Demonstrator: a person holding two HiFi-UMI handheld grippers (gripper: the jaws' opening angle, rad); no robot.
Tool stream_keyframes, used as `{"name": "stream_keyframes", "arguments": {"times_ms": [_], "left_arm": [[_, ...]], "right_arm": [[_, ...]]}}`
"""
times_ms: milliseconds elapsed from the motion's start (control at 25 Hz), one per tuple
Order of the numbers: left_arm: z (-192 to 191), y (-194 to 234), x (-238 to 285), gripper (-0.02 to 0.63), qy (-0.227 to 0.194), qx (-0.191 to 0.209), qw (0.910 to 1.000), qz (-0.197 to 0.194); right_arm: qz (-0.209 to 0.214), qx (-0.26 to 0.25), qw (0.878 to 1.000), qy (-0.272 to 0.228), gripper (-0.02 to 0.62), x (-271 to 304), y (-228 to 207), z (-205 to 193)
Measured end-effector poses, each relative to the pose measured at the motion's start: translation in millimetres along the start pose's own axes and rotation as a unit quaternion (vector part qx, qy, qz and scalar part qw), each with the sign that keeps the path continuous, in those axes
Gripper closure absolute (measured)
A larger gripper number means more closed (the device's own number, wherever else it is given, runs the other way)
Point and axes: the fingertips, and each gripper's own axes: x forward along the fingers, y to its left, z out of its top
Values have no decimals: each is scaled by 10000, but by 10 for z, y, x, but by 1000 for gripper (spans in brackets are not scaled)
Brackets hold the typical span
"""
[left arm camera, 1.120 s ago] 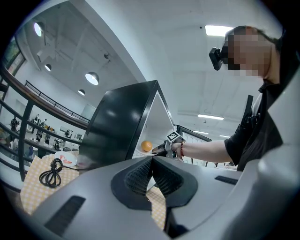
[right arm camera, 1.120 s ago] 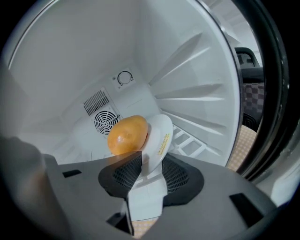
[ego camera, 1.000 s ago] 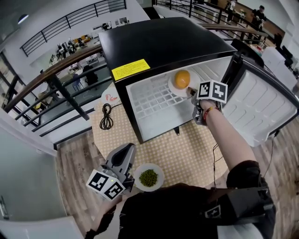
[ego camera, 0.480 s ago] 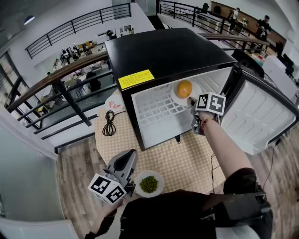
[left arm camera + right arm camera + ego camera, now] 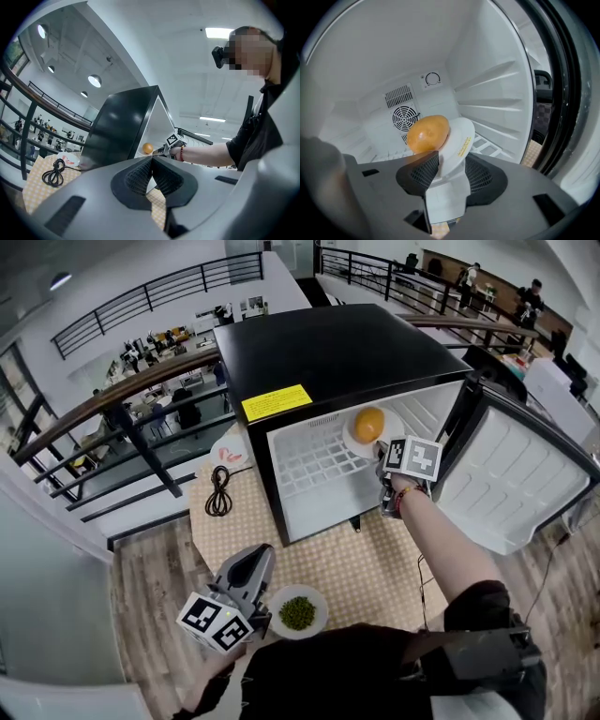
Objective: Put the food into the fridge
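A round orange-yellow food (image 5: pixel 427 133) lies on a white plate (image 5: pixel 459 140) on the wire shelf inside the open black fridge (image 5: pixel 328 343). My right gripper (image 5: pixel 452 166) reaches into the fridge with the plate's near rim between its jaws. The jaws have just been opening, and the pads stand off the rim. In the head view the right gripper (image 5: pixel 382 448) is at the plate (image 5: pixel 349 435) that bears the food (image 5: pixel 368 424). A second plate of green peas (image 5: pixel 298 612) sits on the table in front of me. Just left of it my left gripper (image 5: pixel 251 563) is shut and empty, pads together (image 5: pixel 152 161).
The fridge door (image 5: pixel 516 474) hangs open to the right. On the woven-topped table (image 5: pixel 375 559) left of the fridge lie a coiled black cable (image 5: pixel 218 491) and a small white dish (image 5: pixel 228 448). A railing and a drop to a lower floor lie beyond the table.
The right gripper has tilted slightly at the plate's rim. Plate and food rest in the same place on the shelf. The left gripper has not moved.
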Motion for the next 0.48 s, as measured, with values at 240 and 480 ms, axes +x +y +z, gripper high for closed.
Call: {"name": "stream_keyframes", "arguments": {"times_ms": [240, 480], "left_arm": [[13, -8, -28, 595, -50, -49, 10000, 6], [-9, -11, -60, 595, -61, -87, 9999, 23]], "right_arm": [[-210, 89, 9997, -118, 419, -34, -6, -36], [-275, 177, 9993, -177, 416, -39, -17, -42]]}}
